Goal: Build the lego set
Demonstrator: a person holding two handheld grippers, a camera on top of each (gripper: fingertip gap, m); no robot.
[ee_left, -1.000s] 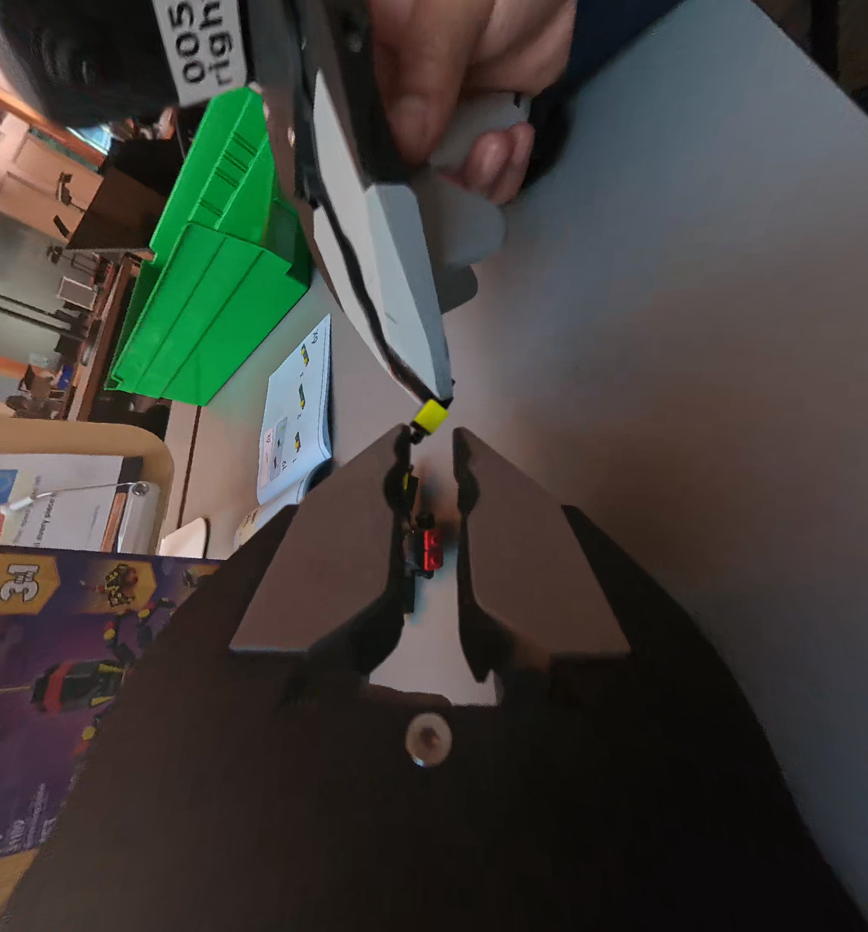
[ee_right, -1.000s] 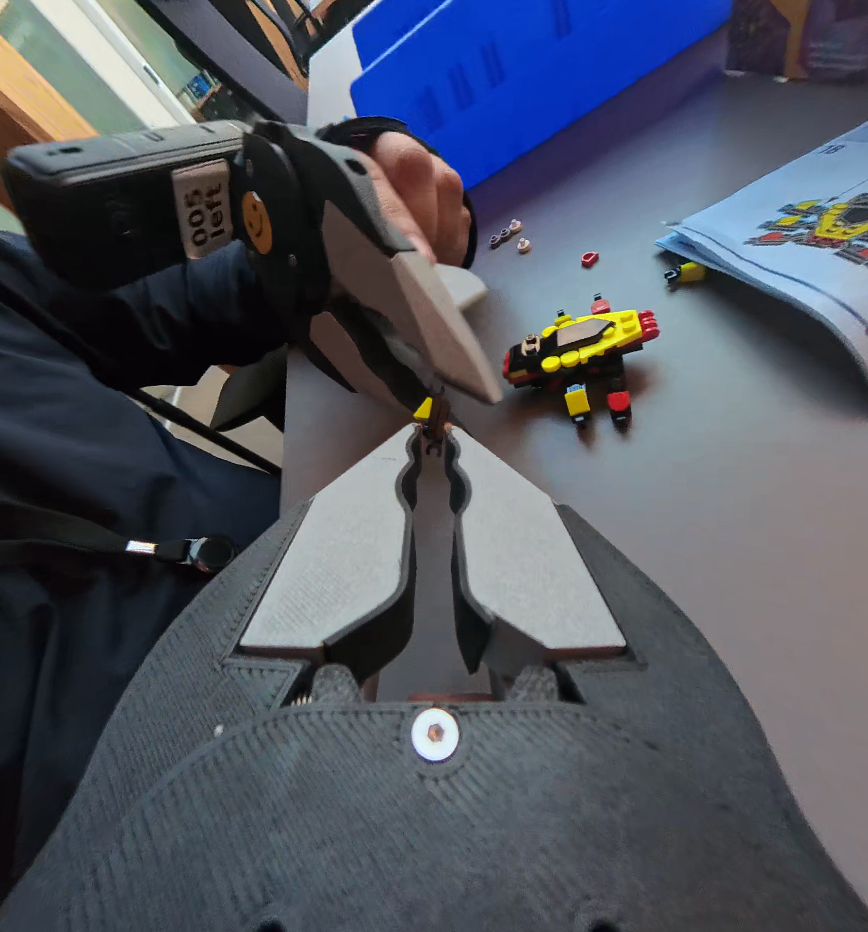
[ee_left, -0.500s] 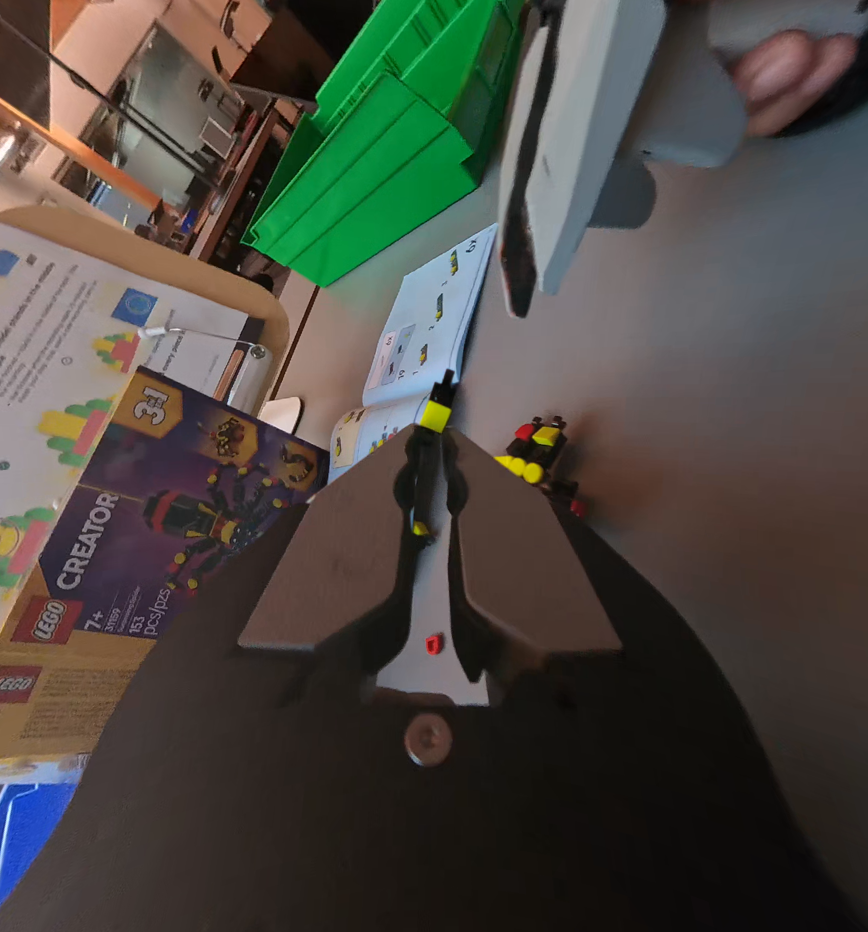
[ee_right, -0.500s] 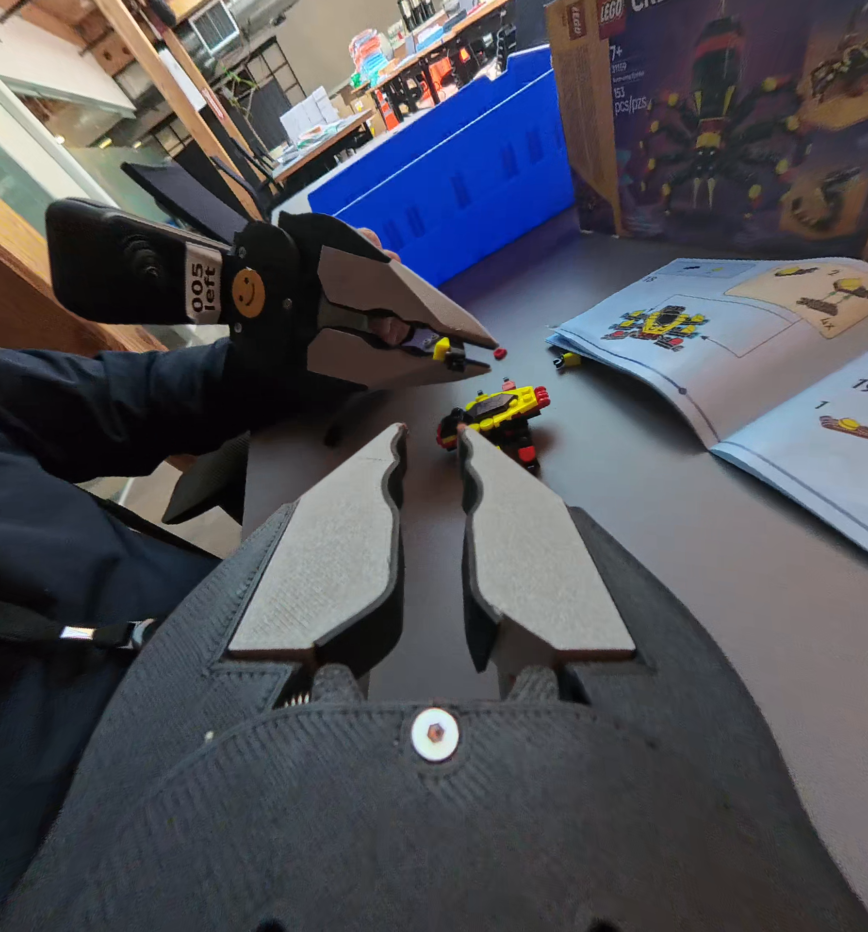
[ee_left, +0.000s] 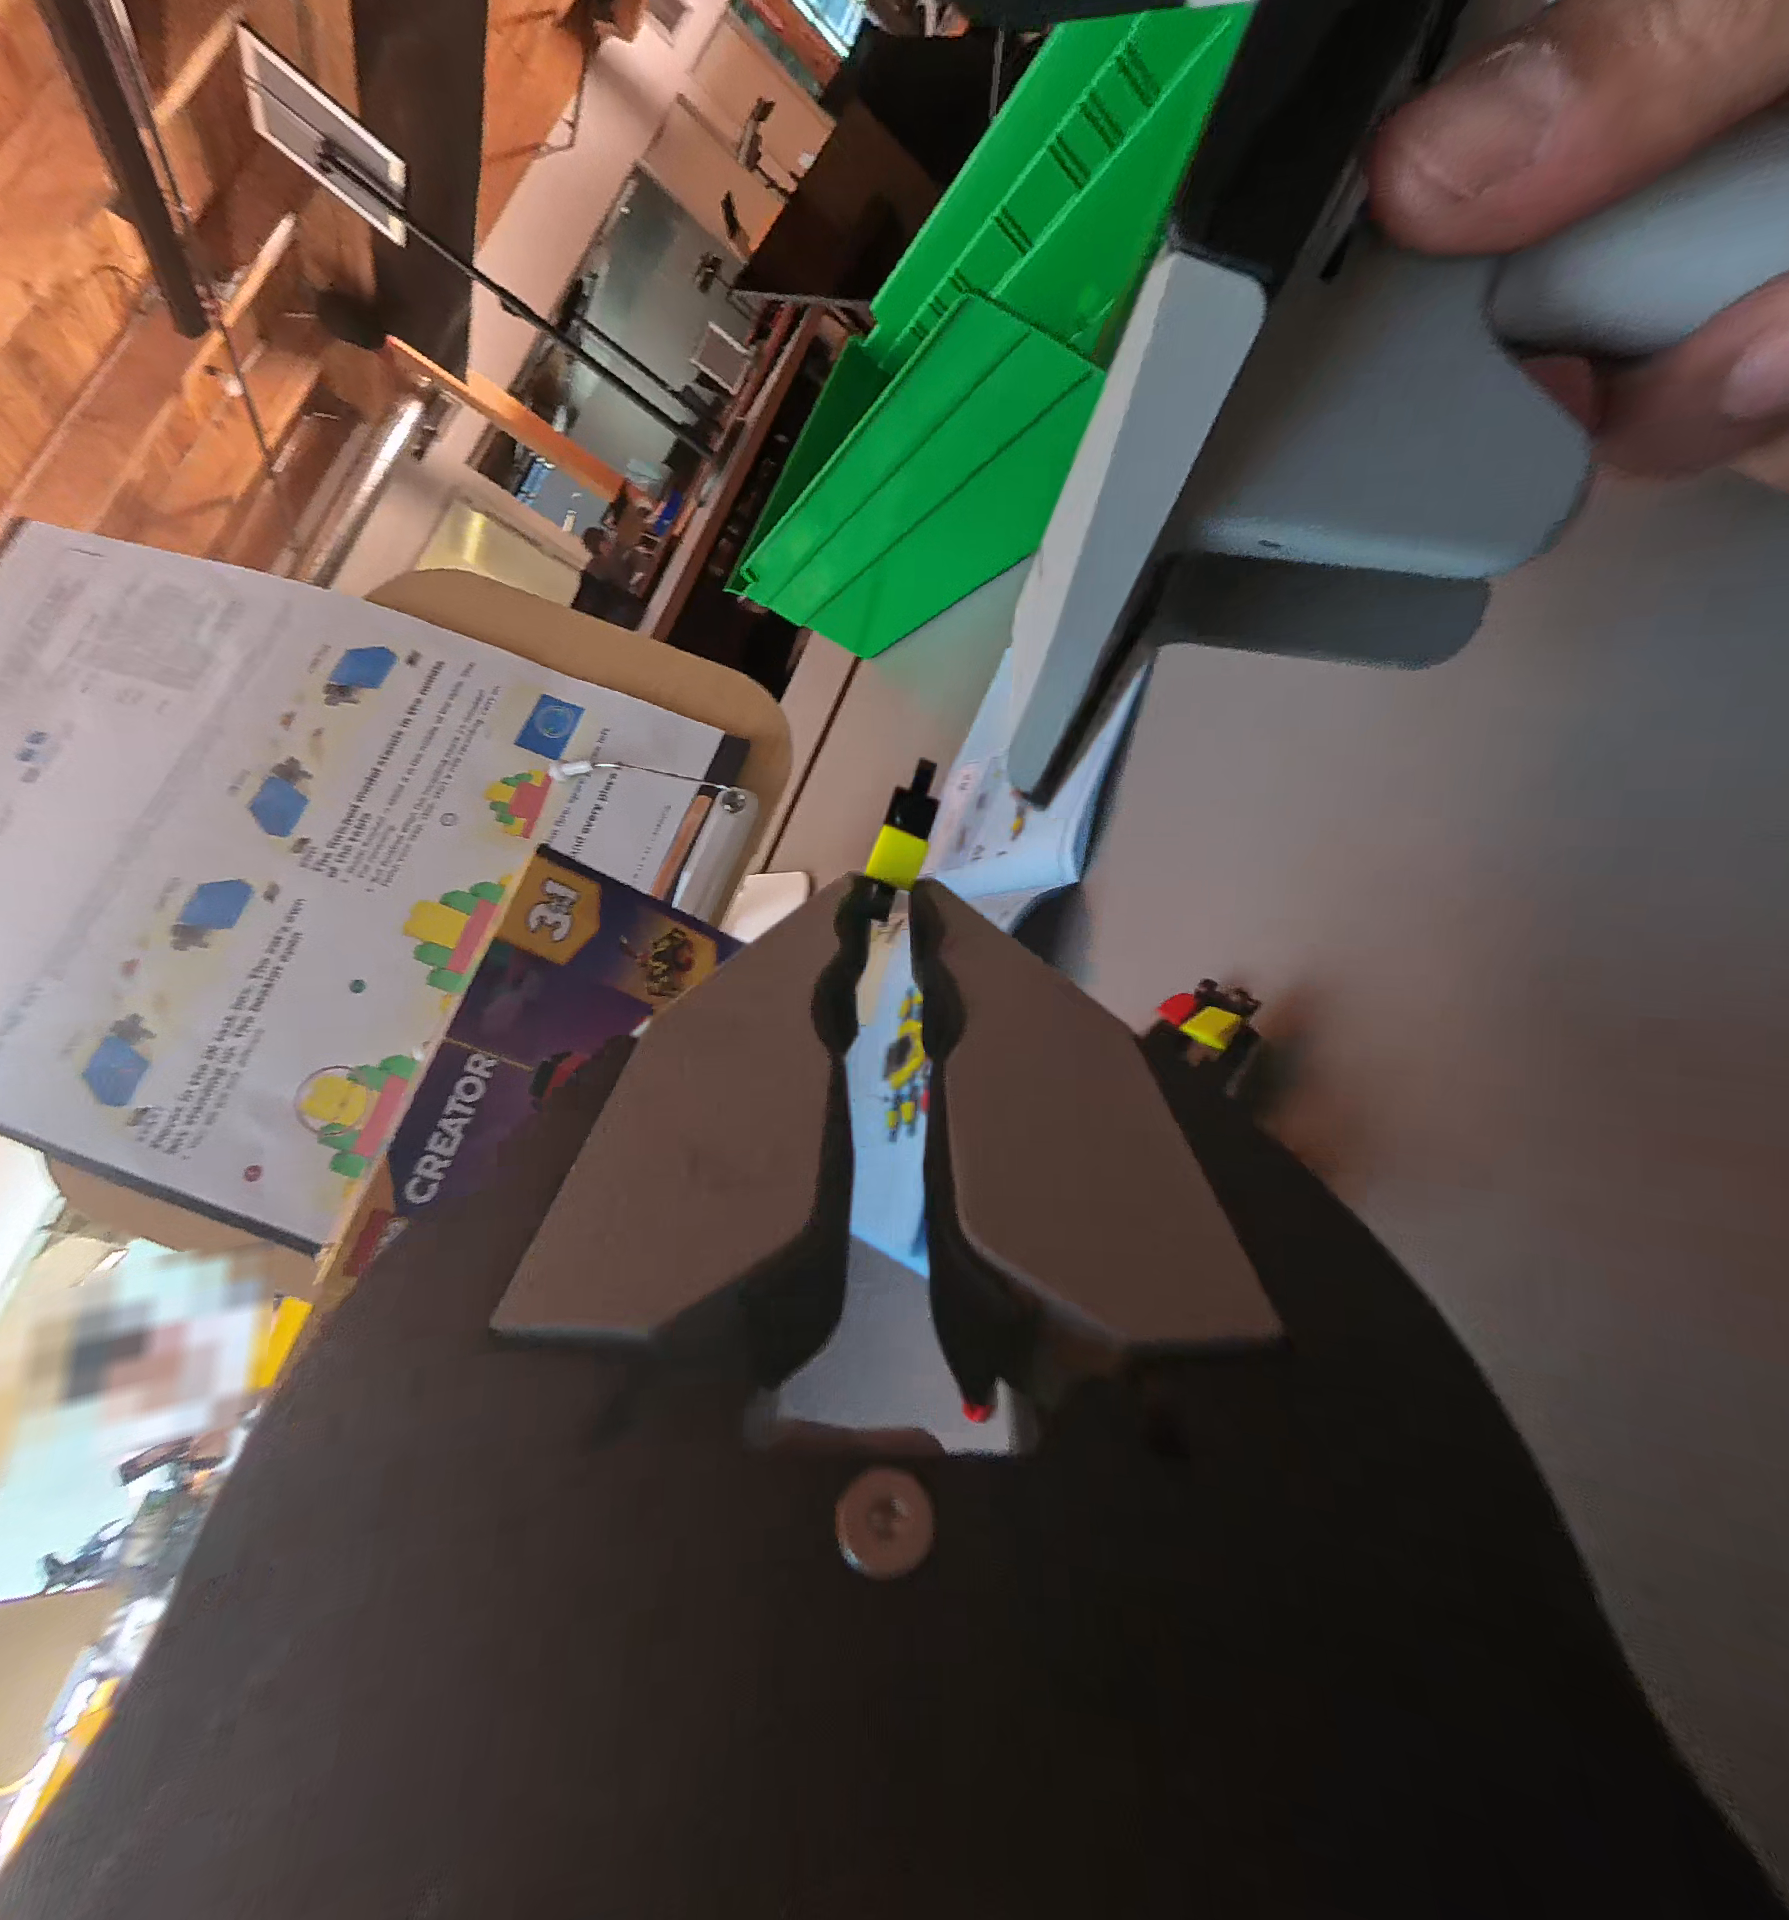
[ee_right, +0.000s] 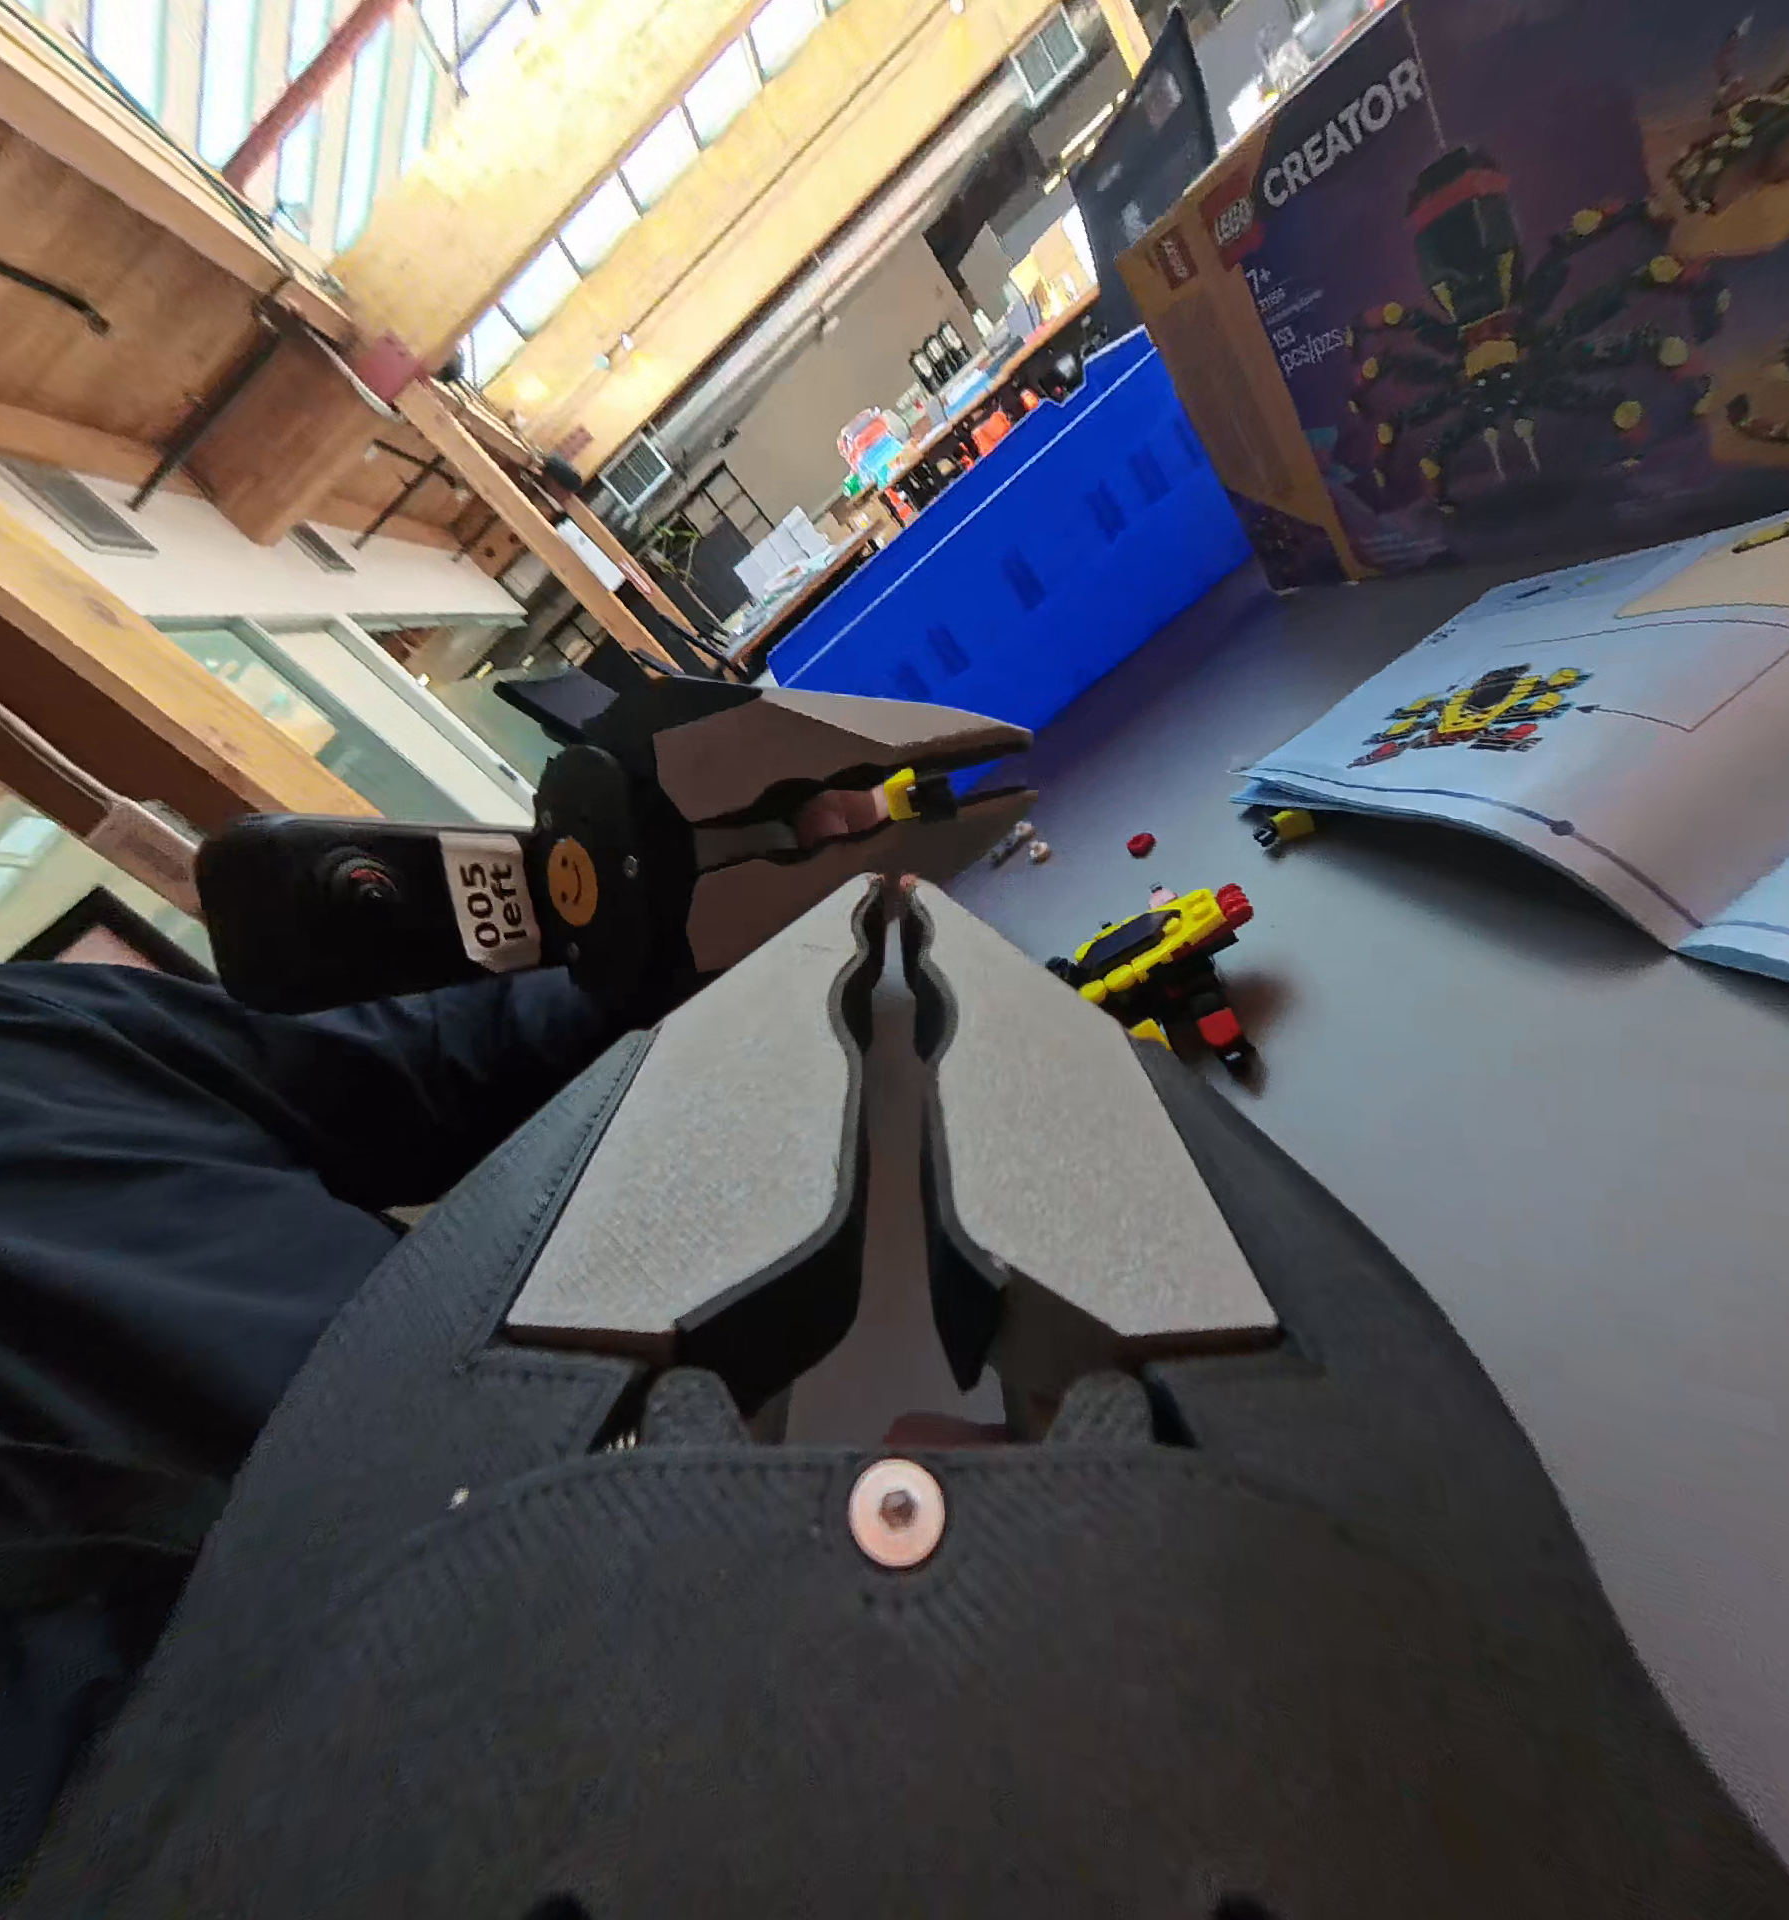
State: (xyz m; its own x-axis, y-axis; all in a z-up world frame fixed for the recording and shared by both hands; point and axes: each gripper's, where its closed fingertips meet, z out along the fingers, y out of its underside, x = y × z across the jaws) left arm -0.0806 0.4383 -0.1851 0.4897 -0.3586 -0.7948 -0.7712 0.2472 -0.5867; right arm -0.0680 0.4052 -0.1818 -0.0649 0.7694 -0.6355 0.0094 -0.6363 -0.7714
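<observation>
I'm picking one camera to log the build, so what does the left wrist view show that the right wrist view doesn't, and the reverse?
Only the left wrist view: green bins, a sheet on a clipboard.
Only the right wrist view: a blue bin, a loose red piece.
Both: the left gripper shut on a small yellow-and-black piece, the yellow-and-black model, the booklet, the set box.

Left claw is raised off the desk, tips pinched on a small yellow-and-black piece that pokes out past them. The same claw shows lying sideways in the right wrist view, a dark sleeve behind it. Right claw sits just beside it, jaws nearly together, nothing between them. A hand grips the right handle.
</observation>
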